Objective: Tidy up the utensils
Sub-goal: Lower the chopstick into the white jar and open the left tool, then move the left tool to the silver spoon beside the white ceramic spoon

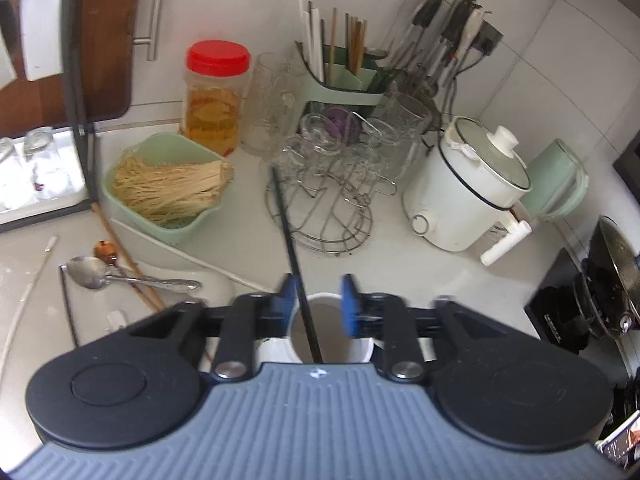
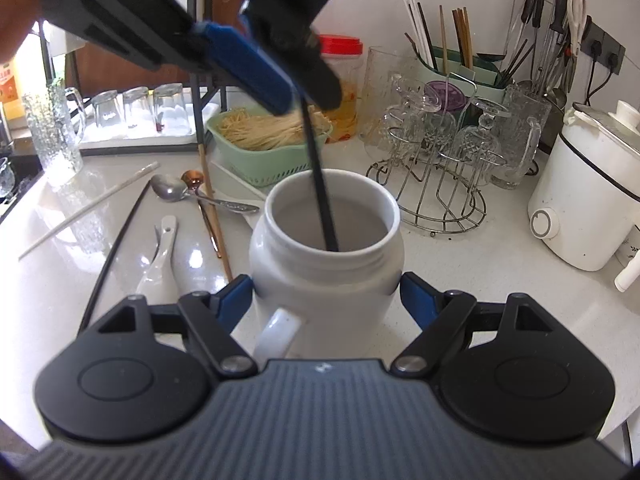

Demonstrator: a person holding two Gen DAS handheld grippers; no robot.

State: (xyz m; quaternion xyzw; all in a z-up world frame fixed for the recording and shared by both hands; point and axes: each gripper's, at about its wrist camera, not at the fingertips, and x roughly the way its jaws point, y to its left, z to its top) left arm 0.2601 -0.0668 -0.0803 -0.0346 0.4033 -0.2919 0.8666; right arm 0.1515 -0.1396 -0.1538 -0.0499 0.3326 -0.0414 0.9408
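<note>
Left gripper (image 1: 318, 304) spread above white jug (image 2: 326, 248), black chopstick (image 2: 322, 188) apparently loose between its pads | right gripper (image 2: 326, 294) clamps jug | risk: leaning chopstick tips out if nudged

hidden: black chopstick (image 2: 326, 216) tip inside white jar (image 2: 326, 280) | wok (image 1: 616, 276) cropped

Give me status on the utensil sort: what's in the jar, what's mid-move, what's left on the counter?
Done: one black chopstick stands in the white jar.
In hand: the right gripper clamps the jar; the left gripper sits above it, jaws apart, the chopstick between them.
Left on the counter: metal spoon, white ceramic spoon, copper spoon, wooden chopstick, white chopstick, second black chopstick.
</note>
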